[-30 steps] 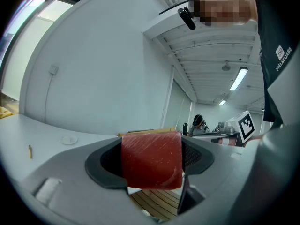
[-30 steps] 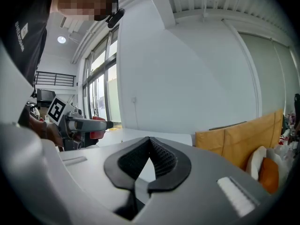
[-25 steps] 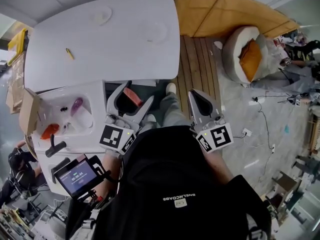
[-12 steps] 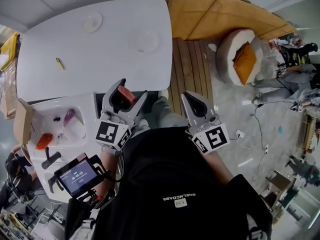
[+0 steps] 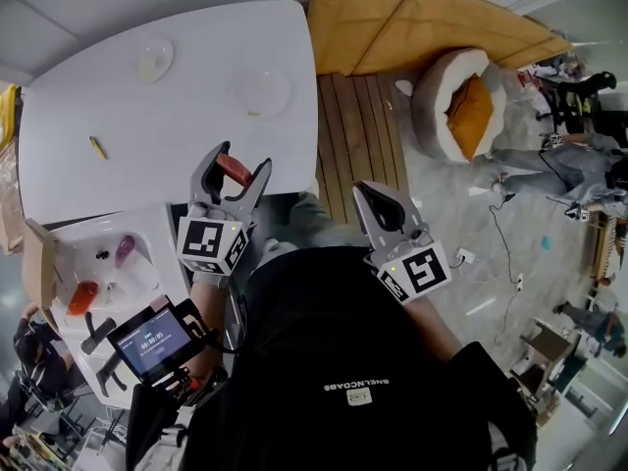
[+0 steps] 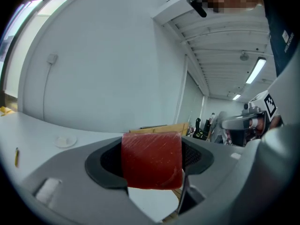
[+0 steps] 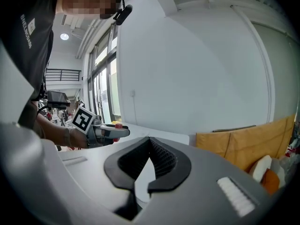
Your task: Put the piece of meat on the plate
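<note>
A red slab of meat is clamped between the jaws of my left gripper, which hangs over the near edge of the white table. The left gripper view shows the meat filling the gap between the dark pads. Two pale round plates rest on the table: one just beyond the meat, a smaller one at the far left. My right gripper is off the table to the right, above the floor, shut with nothing in it.
A yellow pencil-like stick lies on the table's left part. A white sink unit with small toys stands at the near left, a screen device below it. Wooden boards and a round cushion bed are to the right.
My left gripper has carried the meat up and to the left, from beside the sink unit to over the table's near edge. The right gripper shifted slightly the same way.
</note>
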The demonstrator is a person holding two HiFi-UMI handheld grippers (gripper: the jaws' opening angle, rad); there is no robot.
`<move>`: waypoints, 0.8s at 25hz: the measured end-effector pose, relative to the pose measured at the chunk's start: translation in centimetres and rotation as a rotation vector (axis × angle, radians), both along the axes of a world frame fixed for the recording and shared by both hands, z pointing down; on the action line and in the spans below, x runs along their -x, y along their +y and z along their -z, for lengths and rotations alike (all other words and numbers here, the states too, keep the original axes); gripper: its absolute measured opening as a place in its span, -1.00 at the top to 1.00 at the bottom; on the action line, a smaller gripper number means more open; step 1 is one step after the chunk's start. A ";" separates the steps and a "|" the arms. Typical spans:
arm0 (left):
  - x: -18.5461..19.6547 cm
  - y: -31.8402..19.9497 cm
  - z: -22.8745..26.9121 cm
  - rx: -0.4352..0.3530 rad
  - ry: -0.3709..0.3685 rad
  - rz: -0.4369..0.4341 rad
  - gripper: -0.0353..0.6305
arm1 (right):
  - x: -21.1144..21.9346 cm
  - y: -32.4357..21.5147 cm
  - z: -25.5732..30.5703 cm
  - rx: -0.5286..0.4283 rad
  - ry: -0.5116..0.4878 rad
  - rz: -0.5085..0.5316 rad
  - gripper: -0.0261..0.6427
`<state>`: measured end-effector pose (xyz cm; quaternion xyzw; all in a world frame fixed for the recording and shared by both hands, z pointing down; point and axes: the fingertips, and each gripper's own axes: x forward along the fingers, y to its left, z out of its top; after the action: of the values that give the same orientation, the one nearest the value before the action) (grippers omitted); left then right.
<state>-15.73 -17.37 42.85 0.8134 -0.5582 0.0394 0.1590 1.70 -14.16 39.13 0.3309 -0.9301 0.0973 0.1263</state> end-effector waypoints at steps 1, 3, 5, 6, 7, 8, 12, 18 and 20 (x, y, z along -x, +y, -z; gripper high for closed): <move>0.0 -0.7 -0.4 0.006 -0.010 0.001 -0.10 | -0.3 -0.4 0.1 0.001 0.002 -0.002 0.91; -0.2 -1.9 -1.4 0.024 -0.028 0.002 -0.10 | -0.8 -1.2 0.3 0.000 0.006 -0.004 0.91; -0.3 -3.0 -2.7 0.040 -0.045 0.001 -0.10 | -1.3 -1.8 0.4 -0.002 0.013 -0.006 0.91; -0.4 -3.5 -3.4 0.046 -0.052 -0.001 -0.10 | -1.6 -2.2 0.4 -0.002 0.015 -0.009 0.91; -0.5 -4.1 -4.1 0.052 -0.059 -0.002 -0.10 | -2.0 -2.6 0.3 0.000 0.017 -0.014 0.91; -0.7 -4.8 -4.9 0.060 -0.067 -0.004 -0.10 | -2.4 -3.1 0.0 0.003 0.020 -0.022 0.91; -1.1 -8.3 -8.3 0.097 -0.080 0.004 -0.10 | -4.2 -5.9 -1.2 0.013 0.034 -0.052 0.91; -0.2 -10.0 -9.4 0.113 -0.099 0.019 -0.10 | -5.1 -5.8 -0.5 0.026 0.051 -0.074 0.91; 0.2 -10.5 -9.9 0.120 -0.112 0.022 -0.10 | -5.6 -5.8 -0.4 0.031 0.054 -0.089 0.91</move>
<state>-15.95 -27.83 52.72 0.7926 -0.5719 0.1166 0.1763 7.26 -19.99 39.50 0.3726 -0.9090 0.1083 0.1522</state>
